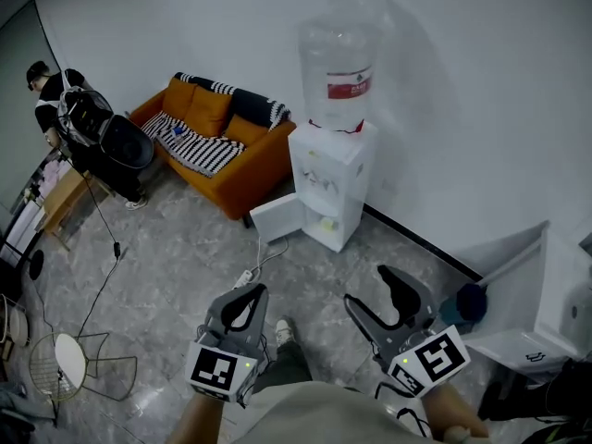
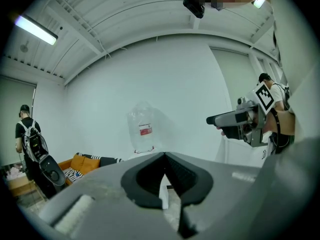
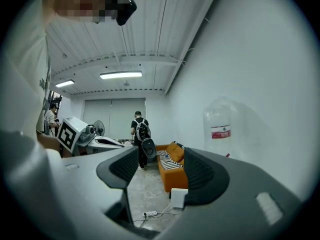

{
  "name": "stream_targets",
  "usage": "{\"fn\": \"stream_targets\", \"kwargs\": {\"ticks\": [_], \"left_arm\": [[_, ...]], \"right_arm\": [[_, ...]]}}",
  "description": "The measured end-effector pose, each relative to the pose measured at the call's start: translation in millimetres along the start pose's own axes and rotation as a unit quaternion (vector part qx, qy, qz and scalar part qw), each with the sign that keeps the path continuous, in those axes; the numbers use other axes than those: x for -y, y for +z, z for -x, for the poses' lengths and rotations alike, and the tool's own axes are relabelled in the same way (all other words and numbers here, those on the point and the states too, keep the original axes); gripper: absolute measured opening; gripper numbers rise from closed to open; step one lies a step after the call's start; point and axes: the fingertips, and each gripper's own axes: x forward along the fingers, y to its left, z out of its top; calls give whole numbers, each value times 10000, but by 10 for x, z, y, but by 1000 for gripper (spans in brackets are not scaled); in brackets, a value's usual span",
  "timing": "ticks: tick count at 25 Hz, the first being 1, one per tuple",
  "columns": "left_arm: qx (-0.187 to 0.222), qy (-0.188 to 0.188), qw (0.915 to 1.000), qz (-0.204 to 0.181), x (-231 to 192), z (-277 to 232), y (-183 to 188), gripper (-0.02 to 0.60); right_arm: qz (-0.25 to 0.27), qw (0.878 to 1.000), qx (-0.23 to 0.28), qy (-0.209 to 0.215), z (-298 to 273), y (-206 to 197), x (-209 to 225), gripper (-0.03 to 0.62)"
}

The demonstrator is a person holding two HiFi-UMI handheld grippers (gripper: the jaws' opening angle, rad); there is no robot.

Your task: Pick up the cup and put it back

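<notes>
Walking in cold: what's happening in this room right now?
A person stands facing a water dispenser, holding a gripper in each hand. The left gripper has its jaws together, and the right gripper has its jaws apart. Neither holds anything. A dark blue object, perhaps the cup, sits on the white surface beside the right gripper, clear of its jaws.

Ceiling tube lights (image 3: 121, 75) glowing cool and even. Water bottle (image 1: 338, 63) throwing a soft shadow on the wall (image 1: 481, 109). Gripper views bending at edges, corners vignetting black, near foreground blurring.
</notes>
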Motion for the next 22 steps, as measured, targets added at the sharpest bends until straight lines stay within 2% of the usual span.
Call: {"fn": "stream_targets", "kwargs": {"ticks": [4,8,11,15,22], "left_arm": [[-25,-173,9998,-48,-488,-283,23,2],[-85,-214,9996,164,-1087,-619,69,2],[-69,-314,9995,3,-1548,-894,81,2],[1,-383,9992,68,-2071,-1192,122,2],[68,-519,9986,20,-2651,-1472,140,2]], "right_arm": [[-95,9997,-197,-71,-560,1,120,288],[-129,9993,-317,-122,-1228,59,242,290],[-124,9990,-391,-185,-1744,95,353,290],[-156,9982,-478,-338,-2297,77,489,290],[106,9974,-572,-420,-2956,86,536,290]]}}
